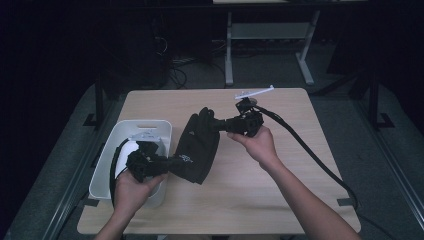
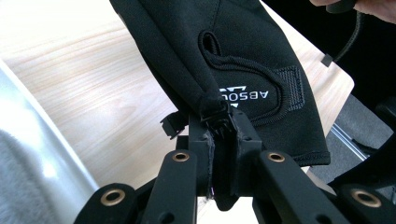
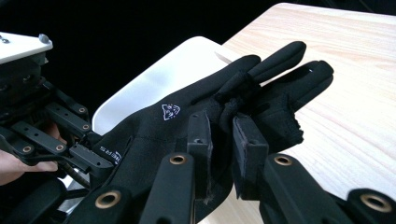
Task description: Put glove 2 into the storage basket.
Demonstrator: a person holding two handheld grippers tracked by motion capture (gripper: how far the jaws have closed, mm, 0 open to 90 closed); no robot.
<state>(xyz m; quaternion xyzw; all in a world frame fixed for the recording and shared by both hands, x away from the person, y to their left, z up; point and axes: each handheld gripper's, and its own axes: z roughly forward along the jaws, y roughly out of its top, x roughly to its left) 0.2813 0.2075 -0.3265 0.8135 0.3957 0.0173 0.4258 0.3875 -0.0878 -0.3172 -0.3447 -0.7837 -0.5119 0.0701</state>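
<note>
A black glove (image 1: 197, 147) hangs stretched between the two grippers, lifted above the desk (image 1: 280, 190) just right of a white bin (image 1: 150, 127). The left gripper (image 2: 219, 126) has its jaws clenched on the cuff edge of the glove, near the printed strap tab; the right gripper (image 3: 222, 135) has its jaws clamped on the fabric at the base of the glove's fingers, which stick out past them toward the desk

The likeliest trouble is a slip: both grips bite only a thin fold of soft cloth, so a pull apart or a quick swing could drag the fabric out of one pair of jaws, leaving the glove dangling from the other or dropping onto the desk short of the bin. If one end is let go early, the loose end may also catch on the bin's rim

The bin stands at the left edge of the desk, under the left hand (image 1: 132, 187). Its inside is largely hidden by the gripper and hand; something pale shows against its wall, but I cannot tell what it is
</note>
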